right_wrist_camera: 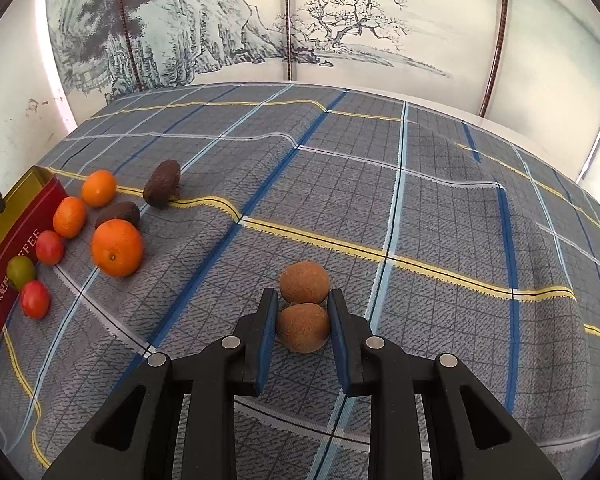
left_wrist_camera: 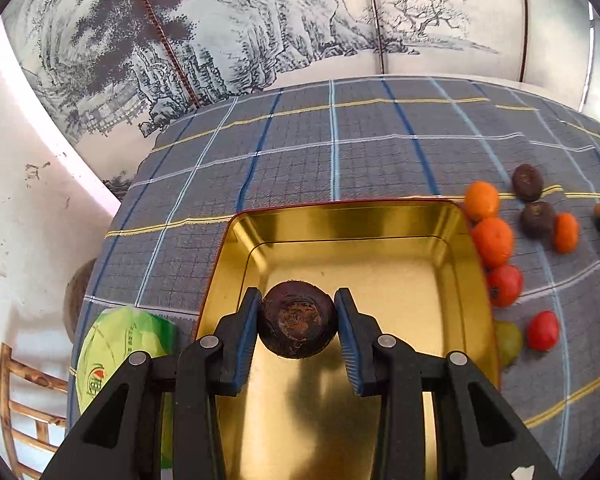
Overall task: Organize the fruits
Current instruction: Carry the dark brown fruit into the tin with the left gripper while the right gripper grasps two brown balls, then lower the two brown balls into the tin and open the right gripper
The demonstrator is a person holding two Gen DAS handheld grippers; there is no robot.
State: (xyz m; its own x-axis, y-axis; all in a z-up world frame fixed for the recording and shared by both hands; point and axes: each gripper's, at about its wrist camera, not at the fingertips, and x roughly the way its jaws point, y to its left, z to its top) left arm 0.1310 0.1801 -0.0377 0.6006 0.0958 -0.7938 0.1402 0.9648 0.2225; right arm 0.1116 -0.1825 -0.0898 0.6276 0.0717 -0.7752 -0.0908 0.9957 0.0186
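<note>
The left gripper [left_wrist_camera: 296, 320] pinches a dark brown, round, wrinkled fruit [left_wrist_camera: 297, 320] between its blue-padded fingers, holding it above the bare floor of a gold rectangular metal tin [left_wrist_camera: 380, 216] with a red outer wall. The tin sits on a surface draped with a grey-blue checked cloth [left_wrist_camera: 300, 152] lined in blue, white and yellow.

At three o'clock of the tin, just beside its wall, lies a cluster of loose fruit: three orange tangerines [left_wrist_camera: 492, 240], two more dark brown fruits [left_wrist_camera: 527, 182], two small red fruits [left_wrist_camera: 505, 285] and one yellow-green fruit [left_wrist_camera: 508, 342]. At nine o'clock of the tin rests a green printed packet [left_wrist_camera: 120, 352].

Well apart from that cluster, the right gripper [right_wrist_camera: 302, 326] is closed on a tan, rough-skinned round fruit [right_wrist_camera: 302, 327], low against the cloth. A second tan round fruit [right_wrist_camera: 304, 282] touches it at twelve o'clock.

Behind the surface stands a folding screen painted with an ink landscape [right_wrist_camera: 260, 20].
</note>
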